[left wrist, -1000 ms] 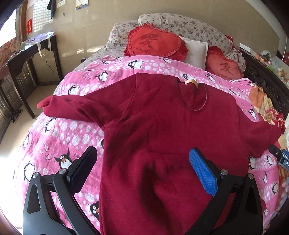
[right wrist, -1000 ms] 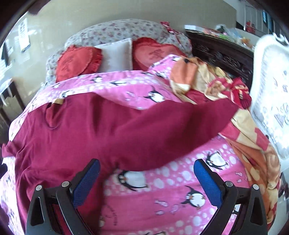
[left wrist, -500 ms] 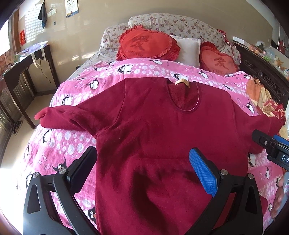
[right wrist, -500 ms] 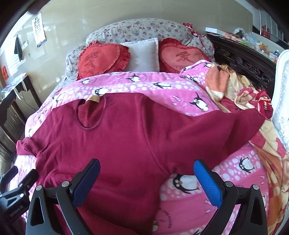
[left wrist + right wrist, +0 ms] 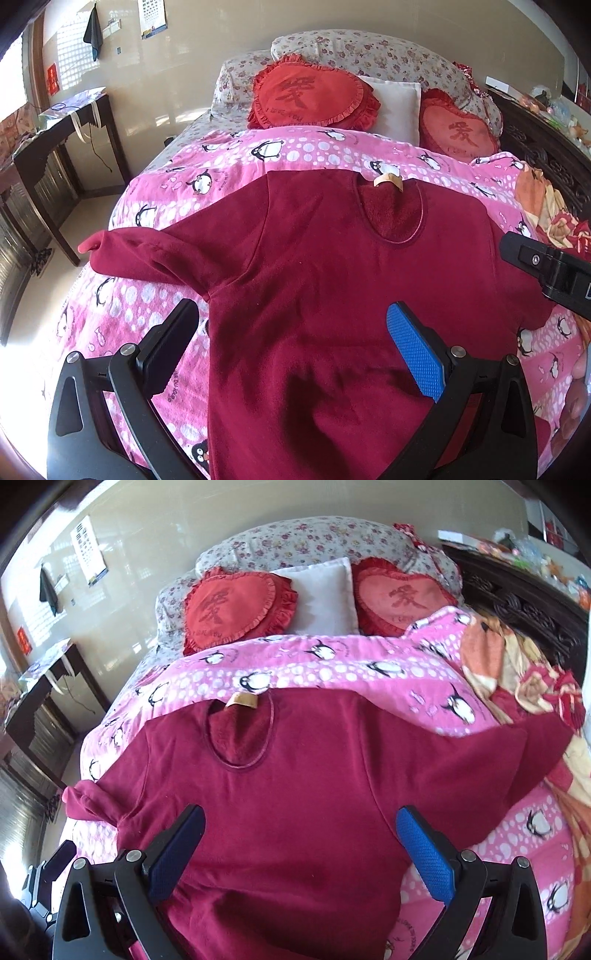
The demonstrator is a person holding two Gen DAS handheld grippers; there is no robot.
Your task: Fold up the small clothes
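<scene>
Sweater (image 5: pixel 332 288) in dark red fleece is lying flat, front up, on the pink penguin blanket (image 5: pixel 295 155), neckline at 12 o'clock, sleeves stretching toward 9 and 3. Left gripper (image 5: pixel 291 350) and right gripper (image 5: pixel 301 845) are hovering wide apart, gripping nothing.

Pink penguin quilt (image 5: pixel 229 173), two red heart cushions (image 5: pixel 236 605), white pillow (image 5: pixel 325 594), dark wooden desk (image 5: pixel 55 147).

Sweater (image 5: pixel 332 288) flat on blanket (image 5: pixel 314 155), cushions (image 5: pixel 310 94) behind; desk (image 5: pixel 62 129) left.
</scene>
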